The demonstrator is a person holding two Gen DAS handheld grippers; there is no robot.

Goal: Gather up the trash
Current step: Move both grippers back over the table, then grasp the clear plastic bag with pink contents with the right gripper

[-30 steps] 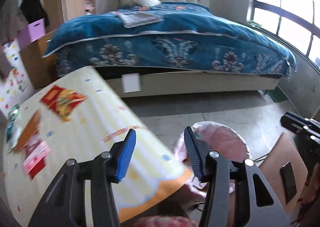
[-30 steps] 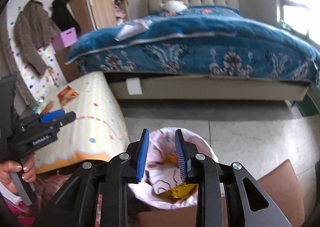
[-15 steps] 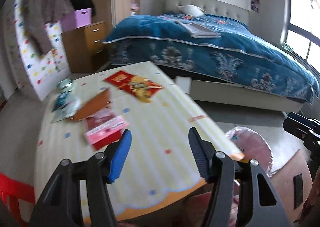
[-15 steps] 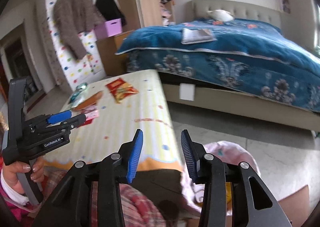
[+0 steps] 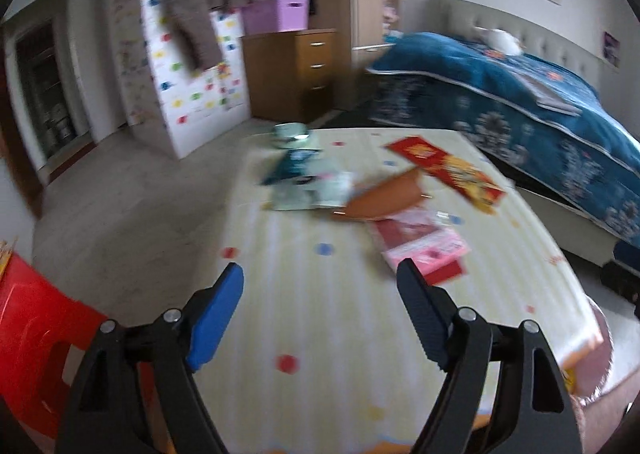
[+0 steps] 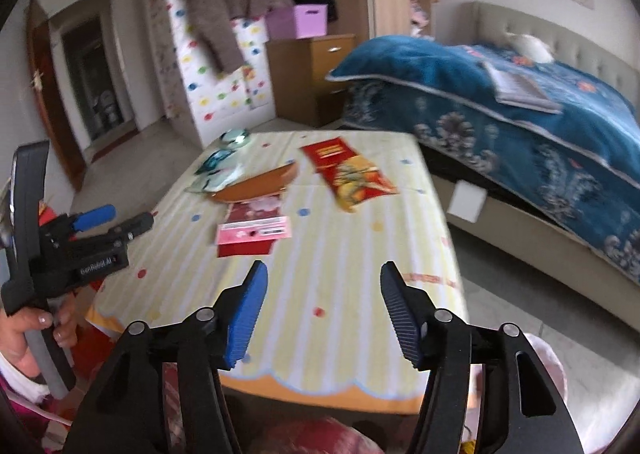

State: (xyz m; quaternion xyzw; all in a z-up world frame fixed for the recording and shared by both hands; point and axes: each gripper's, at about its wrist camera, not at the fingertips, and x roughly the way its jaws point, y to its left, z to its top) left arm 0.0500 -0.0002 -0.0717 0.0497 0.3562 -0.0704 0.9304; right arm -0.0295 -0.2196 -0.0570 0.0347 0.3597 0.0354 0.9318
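Trash lies on a table with a yellow striped cloth (image 5: 328,318) (image 6: 344,254): a pink and red packet (image 5: 424,250) (image 6: 253,235), an orange wrapper (image 5: 384,196) (image 6: 256,183), a red and yellow snack bag (image 5: 448,166) (image 6: 348,172), and teal and white wrappers (image 5: 308,182) (image 6: 218,170). My left gripper (image 5: 320,294) is open and empty above the near table. My right gripper (image 6: 322,290) is open and empty over the table's near edge. The left gripper also shows at the left of the right wrist view (image 6: 116,220).
A bin with a pink liner (image 6: 548,362) (image 5: 600,370) stands at the table's right corner. A red plastic stool (image 5: 36,318) is at the left. A bed with a blue cover (image 6: 520,106) is at the right, a wooden cabinet (image 5: 296,70) behind.
Both grippers swung left from the pink bin to face the table. Both jaws opened wider. The trash on the table came nearer in view.
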